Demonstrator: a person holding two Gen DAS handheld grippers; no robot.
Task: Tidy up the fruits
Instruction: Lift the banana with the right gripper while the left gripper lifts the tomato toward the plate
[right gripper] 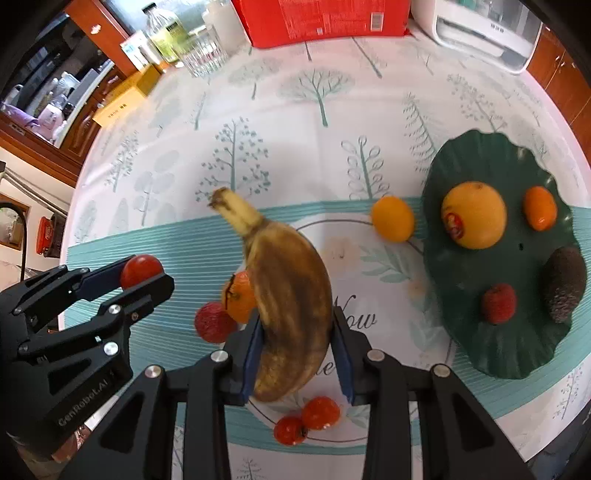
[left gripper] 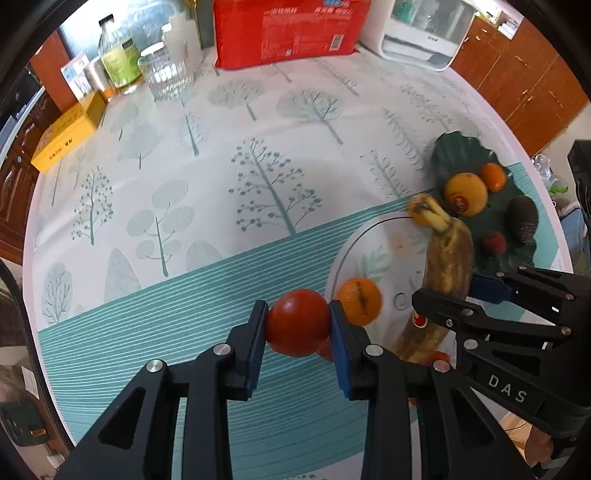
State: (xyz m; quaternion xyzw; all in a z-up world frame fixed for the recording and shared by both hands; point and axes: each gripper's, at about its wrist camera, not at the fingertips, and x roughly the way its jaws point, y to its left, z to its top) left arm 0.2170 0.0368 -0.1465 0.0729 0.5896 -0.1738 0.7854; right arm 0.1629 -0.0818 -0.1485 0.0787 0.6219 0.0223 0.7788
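Your left tool (left gripper: 298,323) is closed on a red tomato (left gripper: 298,322); its two blue pads press the tomato from both sides, and the tomato hangs clear above the striped part of the table (left gripper: 184,332). In the right wrist view this same tool (right gripper: 142,275) shows at the left with the tomato (right gripper: 141,270) between its fingers.

Your right tool (right gripper: 297,354) is closed on a brown, overripe banana (right gripper: 291,295). The pads hold the lower half of it, and the stem end points away from you, to the far left. In the left wrist view the banana (left gripper: 448,258) stands at the right, with the right tool (left gripper: 458,302) around it.

Below the banana, on the printed circle of the tablecloth, lie a small orange fruit (right gripper: 238,299) and, touching it on the near left, a red lychee (right gripper: 212,321). Two small red fruits (right gripper: 306,419) lie close together near you, under the tool. Another orange fruit (right gripper: 392,218) lies just left of the green leaf-shaped plate (right gripper: 517,350).

On this plate, at the right of the scene, you have a large orange with a red sticker (right gripper: 474,215), a small oval orange fruit (right gripper: 540,208), a dark avocado (right gripper: 565,282) and one red lychee (right gripper: 498,303), all apart from each other.

At the far edge of the table stand a red package (left gripper: 291,29), a glass jar (left gripper: 166,72), a bottle (left gripper: 118,55), a yellow box (left gripper: 68,136) and a white appliance (left gripper: 424,33).
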